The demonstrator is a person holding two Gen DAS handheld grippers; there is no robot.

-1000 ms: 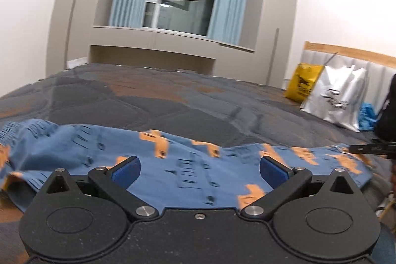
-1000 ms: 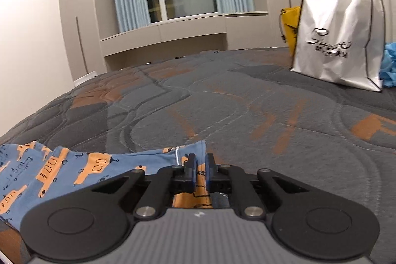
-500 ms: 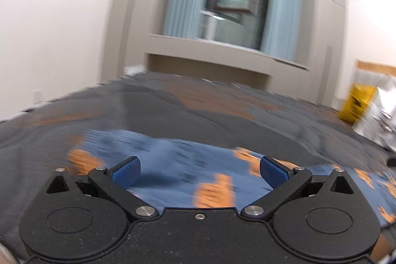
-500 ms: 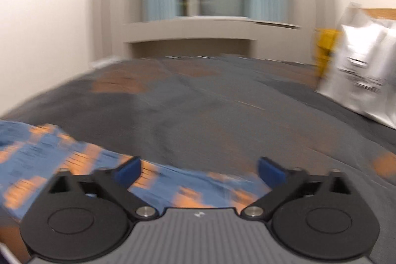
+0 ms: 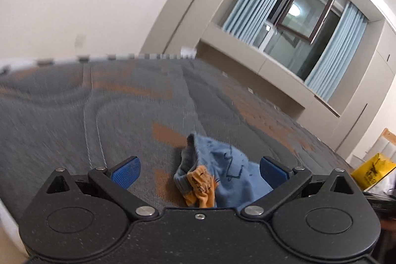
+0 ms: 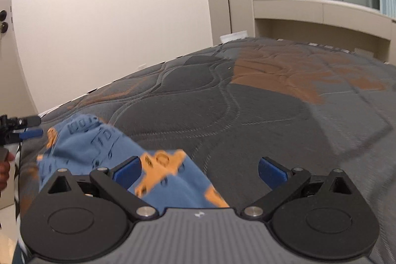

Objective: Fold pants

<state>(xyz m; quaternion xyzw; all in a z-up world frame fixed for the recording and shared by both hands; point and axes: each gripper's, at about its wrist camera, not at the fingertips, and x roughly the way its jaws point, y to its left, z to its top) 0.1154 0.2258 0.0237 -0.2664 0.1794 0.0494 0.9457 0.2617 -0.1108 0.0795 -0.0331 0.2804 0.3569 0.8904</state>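
The blue pants with orange prints (image 5: 220,175) lie on the grey and orange quilted bed (image 5: 104,110). In the left wrist view a bunched end of them lies between the fingers of my open left gripper (image 5: 199,171), which holds nothing. In the right wrist view the pants (image 6: 99,147) spread from the left under my open right gripper (image 6: 199,171), with cloth by its left finger (image 6: 127,172). The left gripper also shows at the far left of the right wrist view (image 6: 22,128), beyond the pants' end.
A yellow bag (image 5: 372,171) stands at the right in the left wrist view. The bed's edge (image 6: 74,100) runs along the left, with a white wall behind. A window with blue curtains (image 5: 304,14) is at the back.
My right gripper has opened and let go of the pants. Both grippers have swung left along the pants toward the bed's left end.
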